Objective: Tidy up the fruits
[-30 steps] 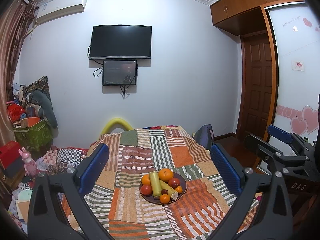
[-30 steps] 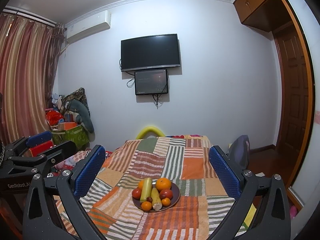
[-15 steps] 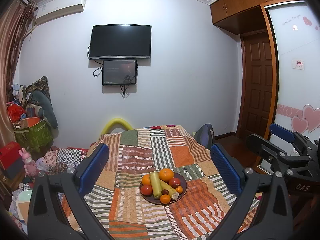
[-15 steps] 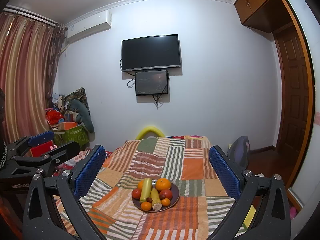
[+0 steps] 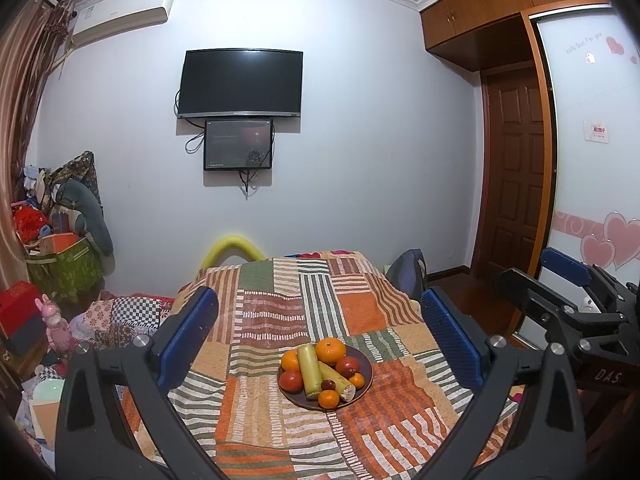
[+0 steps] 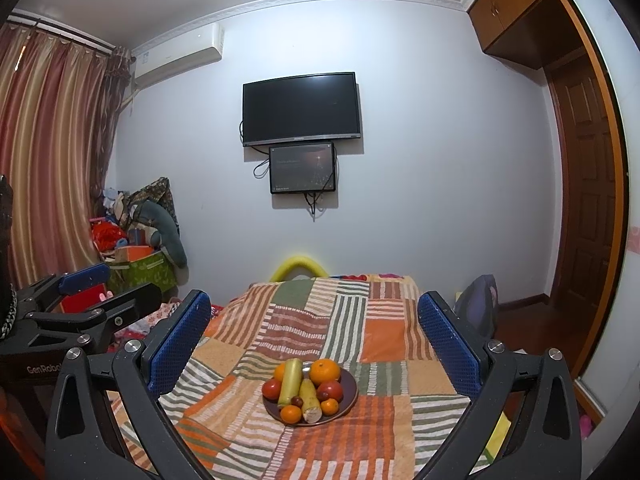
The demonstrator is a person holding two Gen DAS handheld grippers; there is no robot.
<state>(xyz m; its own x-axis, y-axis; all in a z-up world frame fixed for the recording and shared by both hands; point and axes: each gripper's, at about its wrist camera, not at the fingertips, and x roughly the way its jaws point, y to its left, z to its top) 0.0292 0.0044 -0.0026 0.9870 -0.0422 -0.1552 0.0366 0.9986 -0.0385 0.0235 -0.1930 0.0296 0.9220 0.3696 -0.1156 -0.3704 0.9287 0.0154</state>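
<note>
Left wrist view: the left tool (image 5: 318, 334) hangs well above and short of the patchwork cloth (image 5: 280, 312), its two blue pads spread wide with nothing between them. Down between those pads sits the dark plate (image 5: 366, 360), and the fruits are heaped on it: a big orange (image 5: 330, 351) at the back, a pale green stalk (image 5: 309, 368) lying lengthwise, a second shorter stalk (image 5: 338, 380) angled beside it, a red fruit (image 5: 291, 380) on the left edge and small oranges at the front. Off to the right edge the right tool shows from the side, also raised off the surface.

Right wrist view: the right tool (image 6: 314, 338) is just as wide apart and holds nothing, hovering back from the plate (image 6: 352, 390). The same heap shows here, the long stalk (image 6: 291, 376) leaning across the pile and a tiny dark fruit (image 6: 297, 401) tucked in the middle.

All the fruit lies gathered on the plate, which fits a pile waiting to be sorted out as well as one just collected.

The risks from here: the round fruits touch and prop one another, so nudging one could send a neighbour rolling off the rim onto the soft cloth. The cloth could also bunch and drag the plate if a pad catches it. Whether it covers a tabletop or a bed cannot be told.
</note>
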